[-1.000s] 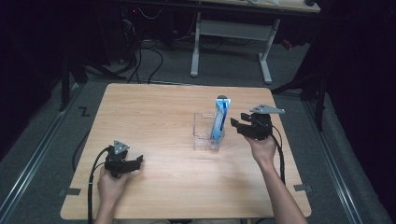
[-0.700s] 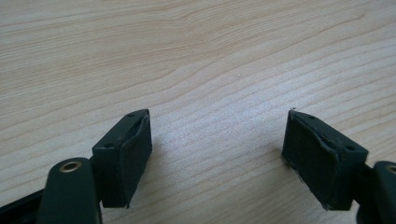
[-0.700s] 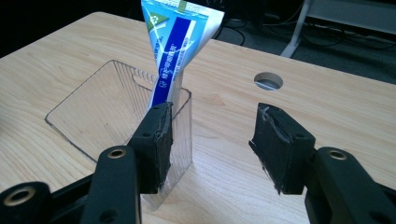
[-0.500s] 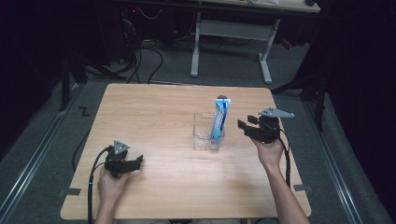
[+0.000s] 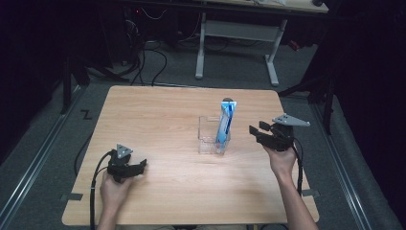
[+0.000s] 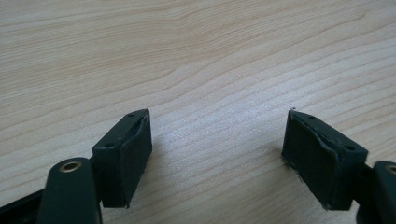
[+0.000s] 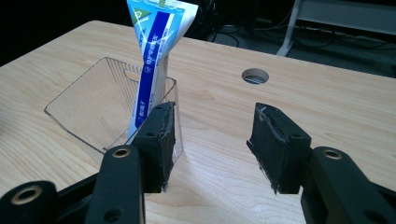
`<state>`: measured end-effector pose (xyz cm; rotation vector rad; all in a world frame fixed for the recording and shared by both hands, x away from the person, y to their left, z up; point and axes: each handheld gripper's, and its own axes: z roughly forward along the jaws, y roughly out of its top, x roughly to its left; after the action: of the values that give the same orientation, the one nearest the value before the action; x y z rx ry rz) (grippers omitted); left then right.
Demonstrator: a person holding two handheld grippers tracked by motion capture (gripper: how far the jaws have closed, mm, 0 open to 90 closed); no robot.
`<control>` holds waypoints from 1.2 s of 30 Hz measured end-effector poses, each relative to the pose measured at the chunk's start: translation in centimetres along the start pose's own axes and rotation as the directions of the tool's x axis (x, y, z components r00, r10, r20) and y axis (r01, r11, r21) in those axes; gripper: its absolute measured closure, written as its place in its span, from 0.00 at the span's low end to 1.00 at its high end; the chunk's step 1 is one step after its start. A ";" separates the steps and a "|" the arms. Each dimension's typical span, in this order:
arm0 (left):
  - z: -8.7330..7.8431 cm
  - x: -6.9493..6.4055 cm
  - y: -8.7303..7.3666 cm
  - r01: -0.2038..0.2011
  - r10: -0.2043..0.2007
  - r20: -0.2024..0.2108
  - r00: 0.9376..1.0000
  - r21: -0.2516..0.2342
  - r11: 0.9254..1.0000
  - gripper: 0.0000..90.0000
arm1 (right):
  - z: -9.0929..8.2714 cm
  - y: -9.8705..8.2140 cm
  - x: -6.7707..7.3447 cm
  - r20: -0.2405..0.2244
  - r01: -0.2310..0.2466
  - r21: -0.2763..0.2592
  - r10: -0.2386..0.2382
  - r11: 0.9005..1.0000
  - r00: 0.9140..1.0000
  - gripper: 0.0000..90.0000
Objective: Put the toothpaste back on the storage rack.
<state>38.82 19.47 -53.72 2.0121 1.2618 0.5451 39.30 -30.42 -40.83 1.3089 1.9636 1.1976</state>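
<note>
- Gaping wide with nothing between its jaws, the right hand-held gripper [image 5: 256, 130] hangs just above the desk [image 5: 167, 115], held by the right hand [image 5: 281, 160] and pointing toward the clear container [image 5: 209, 136].
- Seen in the right gripper view, the right hand-held gripper's [image 7: 212, 140] left pad sits just in front of the clear container [image 7: 100, 107] — whether it touches the wall, I cannot tell.
- A blue-and-white tube [image 7: 152, 51] stands in that container, leaning against its wall, flat end up; from above the tube [image 5: 224, 124] rises well over the rim.
- Behind them, a round hole [image 7: 255, 75] is cut in the desk.
- The left hand-held gripper [image 6: 217, 154] — equally wide open and empty — rests low over bare wood, in the left hand [image 5: 115, 189] at the near left, well apart from the container.
</note>
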 end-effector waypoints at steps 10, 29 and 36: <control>0.0 0.0 0.0 0.001 -0.001 0.000 1.000 0.001 1.000 0.27 | -1.3 -0.7 -0.8 0.004 -0.031 -0.025 0.031 0.999 1.000 0.55; 0.0 0.0 0.0 0.001 -0.001 0.000 1.000 0.001 1.000 0.27 | -2.3 -2.9 -1.4 0.030 -0.034 -0.006 0.034 0.999 0.999 0.56; 0.0 0.0 0.0 0.001 -0.001 -0.001 1.000 0.000 1.000 0.27 | -2.4 -3.6 -1.7 0.038 -0.045 -0.003 0.045 0.999 0.998 0.56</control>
<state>38.82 19.46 -53.72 2.0113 1.2634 0.5458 36.46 -33.42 -42.93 1.3723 1.9152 1.1864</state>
